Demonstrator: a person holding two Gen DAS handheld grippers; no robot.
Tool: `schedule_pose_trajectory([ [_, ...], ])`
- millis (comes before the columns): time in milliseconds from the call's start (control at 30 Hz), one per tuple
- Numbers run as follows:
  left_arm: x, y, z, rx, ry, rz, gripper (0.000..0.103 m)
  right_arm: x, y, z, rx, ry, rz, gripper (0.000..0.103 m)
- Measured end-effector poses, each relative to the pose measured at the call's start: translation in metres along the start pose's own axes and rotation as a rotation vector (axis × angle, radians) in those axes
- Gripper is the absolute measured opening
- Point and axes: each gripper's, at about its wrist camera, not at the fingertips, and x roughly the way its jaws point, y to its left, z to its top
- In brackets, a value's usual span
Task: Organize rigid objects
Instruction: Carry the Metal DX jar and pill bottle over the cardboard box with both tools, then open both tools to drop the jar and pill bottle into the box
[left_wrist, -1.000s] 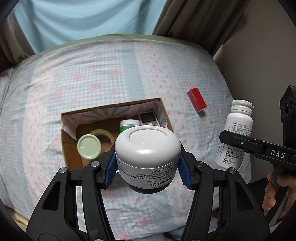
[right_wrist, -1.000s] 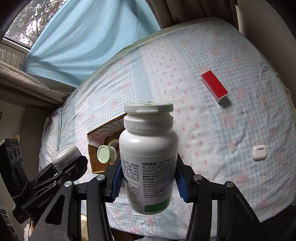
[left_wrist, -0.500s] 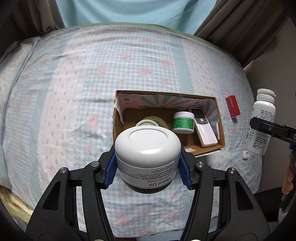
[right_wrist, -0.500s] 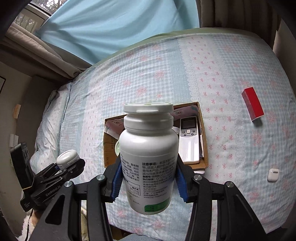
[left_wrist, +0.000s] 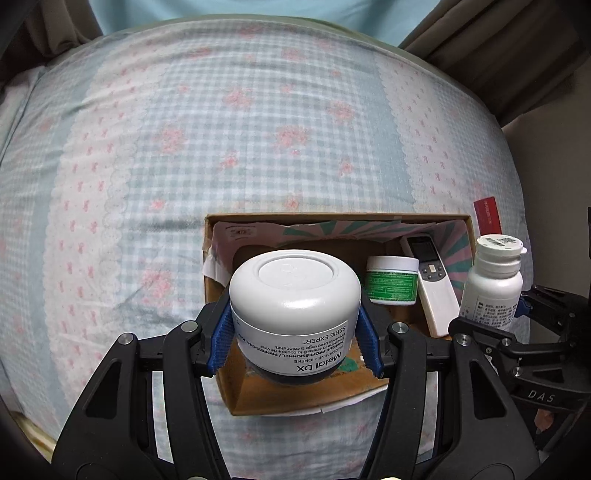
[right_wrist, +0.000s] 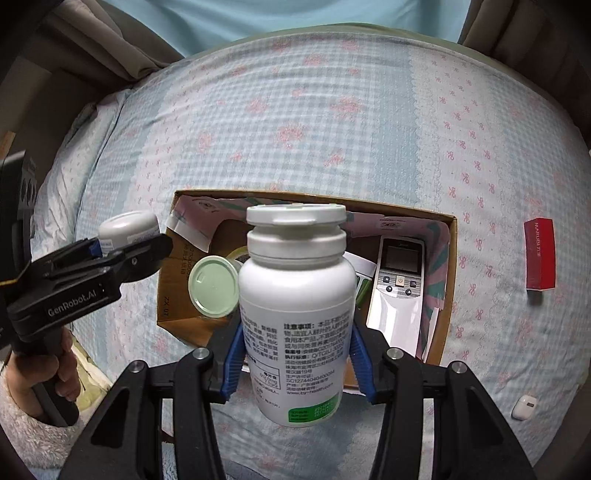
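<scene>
My left gripper (left_wrist: 294, 341) is shut on a white round jar (left_wrist: 294, 295) labelled Metal DX, held above the near left part of an open cardboard box (left_wrist: 332, 218). My right gripper (right_wrist: 295, 363) is shut on a tall white pill bottle (right_wrist: 295, 295), held upright over the box (right_wrist: 448, 258) from the near side. The bottle also shows in the left wrist view (left_wrist: 493, 284), at the box's right edge. The jar shows in the right wrist view (right_wrist: 127, 230), left of the box.
Inside the box lie a white remote (right_wrist: 397, 288), a green-labelled jar (left_wrist: 391, 280) and a pale green lid (right_wrist: 213, 286). On the checked bedspread to the right are a red box (right_wrist: 540, 253) and a small white earbud case (right_wrist: 524, 407). Curtains hang behind the bed.
Both grippers have swung toward the box with their loads. The box now sits centred and closer under each of them, and the bottle has come up against the box's right side.
</scene>
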Motion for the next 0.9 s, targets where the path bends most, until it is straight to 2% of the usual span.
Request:
schedule_pose_trajectory([
  [200, 0.034, -0.004, 0.014, 0.107, 0.031, 0.045, 0.053, 0.038, 0.015, 0.005, -0.178, 0.05, -0.098, 0.046],
  [333, 0.05, -0.005, 0.015, 0.136, 0.055, 0.058, 0.053, 0.053, 0.021, -0.001, -0.266, 0.083, -0.116, 0.046],
  [500, 0.057, -0.002, 0.015, 0.128, 0.062, 0.078, 0.053, 0.065, 0.02, -0.001, -0.268, 0.112, -0.092, 0.046],
  [633, 0.058, -0.001, 0.015, 0.118, 0.068, 0.066, 0.055, 0.068, 0.02, 0.0, -0.273, 0.117, -0.081, 0.046],
  [667, 0.057, -0.001, 0.016, 0.119, 0.066, 0.061, 0.065, 0.069, 0.021, 0.001, -0.265, 0.117, -0.081, 0.046],
  [700, 0.056, -0.002, 0.016, 0.118, 0.066, 0.055, 0.087, 0.07, 0.02, 0.002, -0.249, 0.119, -0.077, 0.046],
  [733, 0.054, -0.003, 0.017, 0.118, 0.062, 0.046, 0.098, 0.07, 0.018, 0.003, -0.227, 0.115, -0.059, 0.047],
  [767, 0.05, -0.003, 0.018, 0.117, 0.051, 0.044, 0.103, 0.067, 0.017, 0.003, -0.207, 0.098, -0.033, 0.059],
  [800, 0.046, -0.003, 0.018, 0.118, 0.041, 0.051, 0.103, 0.064, 0.016, 0.003, -0.195, 0.08, -0.023, 0.07],
  [833, 0.042, -0.002, 0.018, 0.118, 0.034, 0.056, 0.103, 0.061, 0.016, 0.003, -0.196, 0.07, -0.029, 0.1],
  [900, 0.034, 0.002, 0.017, 0.106, 0.021, 0.062, 0.103, 0.057, 0.016, -0.001, -0.214, 0.064, -0.028, 0.103],
])
